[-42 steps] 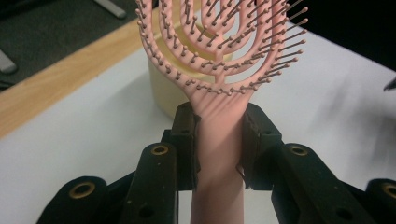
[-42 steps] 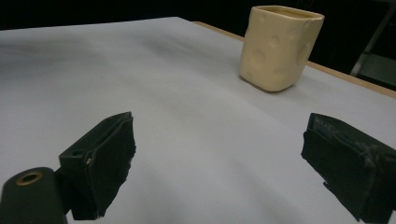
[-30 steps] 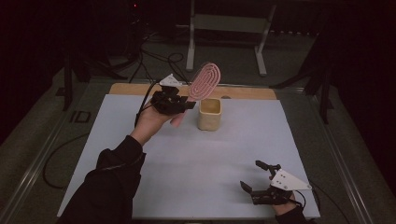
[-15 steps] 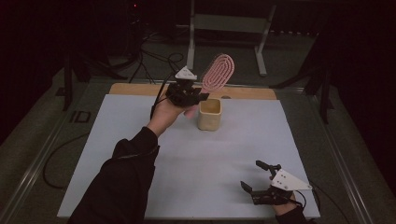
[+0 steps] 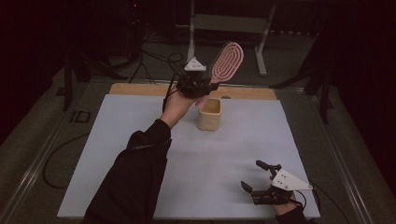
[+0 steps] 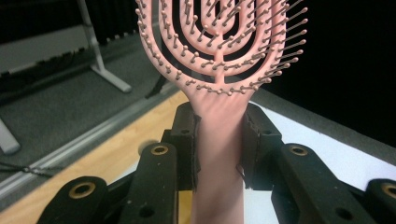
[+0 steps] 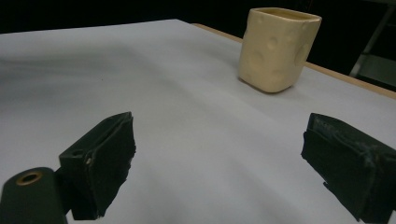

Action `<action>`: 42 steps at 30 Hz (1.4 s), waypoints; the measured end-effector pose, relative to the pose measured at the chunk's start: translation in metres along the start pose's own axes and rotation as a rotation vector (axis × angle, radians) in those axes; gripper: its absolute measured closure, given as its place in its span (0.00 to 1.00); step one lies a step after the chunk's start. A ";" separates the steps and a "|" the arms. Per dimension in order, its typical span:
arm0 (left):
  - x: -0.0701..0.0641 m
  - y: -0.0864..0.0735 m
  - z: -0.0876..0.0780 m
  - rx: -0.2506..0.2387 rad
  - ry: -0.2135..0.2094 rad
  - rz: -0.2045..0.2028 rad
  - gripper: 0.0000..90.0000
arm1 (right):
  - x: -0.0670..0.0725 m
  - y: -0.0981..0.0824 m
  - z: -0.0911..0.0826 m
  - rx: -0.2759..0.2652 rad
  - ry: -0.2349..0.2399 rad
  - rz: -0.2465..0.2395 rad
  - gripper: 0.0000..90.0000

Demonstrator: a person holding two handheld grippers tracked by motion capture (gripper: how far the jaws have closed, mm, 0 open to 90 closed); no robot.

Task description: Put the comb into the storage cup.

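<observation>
My left tongs (image 5: 205, 87) were clamped on the handle of the pink hairbrush (image 5: 226, 62), holding it in the air just above the cream cup (image 5: 209, 114) with its head tilted up and away, while my right tongs (image 5: 259, 183) stood apart with nothing between them, low over the near right of the table (image 5: 116, 140). The left gripper view showed the brush's bristles (image 6: 219, 46) facing the camera and the pads pressing both sides of the handle, which the high view was too far off to show.

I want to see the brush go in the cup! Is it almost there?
Picked up: the left tongs grip the pink hairbrush by its handle. It is in the air just above the yellow cup. Probably left: lowering it in. The right tongs rest open.
</observation>
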State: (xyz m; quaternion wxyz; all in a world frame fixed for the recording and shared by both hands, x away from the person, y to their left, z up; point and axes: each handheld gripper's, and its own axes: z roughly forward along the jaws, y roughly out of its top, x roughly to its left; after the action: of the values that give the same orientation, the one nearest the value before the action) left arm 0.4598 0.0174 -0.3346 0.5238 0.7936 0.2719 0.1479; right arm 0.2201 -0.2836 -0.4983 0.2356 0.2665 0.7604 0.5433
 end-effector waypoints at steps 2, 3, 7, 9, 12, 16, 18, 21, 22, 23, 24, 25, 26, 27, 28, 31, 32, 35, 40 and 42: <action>0.002 0.001 0.003 -0.023 0.000 -0.014 0.78 | 0.000 0.000 0.000 0.000 0.001 0.002 0.10; 0.004 0.002 0.004 -0.031 0.002 -0.014 0.78 | 0.000 0.000 0.000 0.000 0.002 0.001 0.10; 0.007 0.003 0.011 -0.066 0.009 -0.015 0.78 | 0.000 0.000 0.000 -0.001 0.003 0.001 0.10; 0.009 0.004 0.015 -0.068 0.003 -0.030 0.78 | 0.000 0.000 0.000 -0.003 0.004 0.003 0.10; 0.009 0.002 0.022 -0.080 0.005 -0.028 0.78 | 0.000 0.000 0.000 -0.003 0.004 0.006 0.10; 0.011 -0.001 0.030 -0.114 0.011 -0.053 0.78 | -0.001 -0.001 0.000 -0.005 0.006 0.006 0.10; 0.013 -0.004 0.033 -0.144 0.006 -0.070 0.78 | -0.001 0.000 0.000 -0.005 0.004 0.007 0.10; 0.015 -0.007 0.039 -0.163 0.007 -0.079 0.78 | -0.001 0.000 -0.001 -0.006 0.007 0.010 0.10; 0.015 -0.008 0.041 -0.169 0.006 -0.077 0.78 | 0.000 0.000 -0.001 -0.009 0.008 0.013 0.10; 0.014 -0.010 0.042 -0.176 0.012 -0.073 0.78 | -0.001 -0.001 -0.001 -0.010 0.009 0.012 0.10; 0.015 -0.012 0.043 -0.181 0.010 -0.078 0.78 | -0.001 -0.001 -0.001 -0.009 0.009 0.014 0.10; 0.015 -0.014 0.045 -0.188 0.009 -0.090 0.78 | -0.001 -0.001 -0.001 -0.009 0.009 0.012 0.10; 0.015 -0.015 0.047 -0.190 0.012 -0.092 0.78 | -0.001 -0.001 -0.001 -0.009 0.011 0.012 0.10; 0.016 -0.017 0.048 -0.191 0.010 -0.100 0.78 | -0.001 -0.001 0.000 -0.011 0.012 0.012 0.10; 0.016 -0.020 0.050 -0.197 0.010 -0.102 0.78 | -0.001 -0.001 0.000 -0.010 0.012 0.014 0.10; 0.016 -0.026 0.054 -0.210 0.019 -0.097 0.78 | 0.000 -0.001 0.000 -0.009 0.014 0.018 0.10; 0.016 -0.028 0.054 -0.210 0.020 -0.101 0.78 | 0.000 -0.001 0.000 -0.010 0.014 0.015 0.10; 0.017 -0.032 0.056 -0.229 0.019 -0.108 0.78 | 0.000 -0.001 0.000 -0.010 0.015 0.014 0.10; 0.015 -0.040 0.060 -0.236 0.027 -0.117 0.78 | 0.000 -0.001 0.000 -0.010 0.016 0.016 0.10; 0.014 -0.044 0.063 -0.229 0.021 -0.119 0.78 | 0.000 -0.001 0.000 -0.010 0.016 0.016 0.10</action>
State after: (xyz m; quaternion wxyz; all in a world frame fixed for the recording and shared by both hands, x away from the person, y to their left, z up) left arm 0.4918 -0.0084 -0.4011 0.6160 0.7095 0.3054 0.1547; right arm 0.2201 -0.2841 -0.4989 0.2266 0.2671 0.7574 0.5511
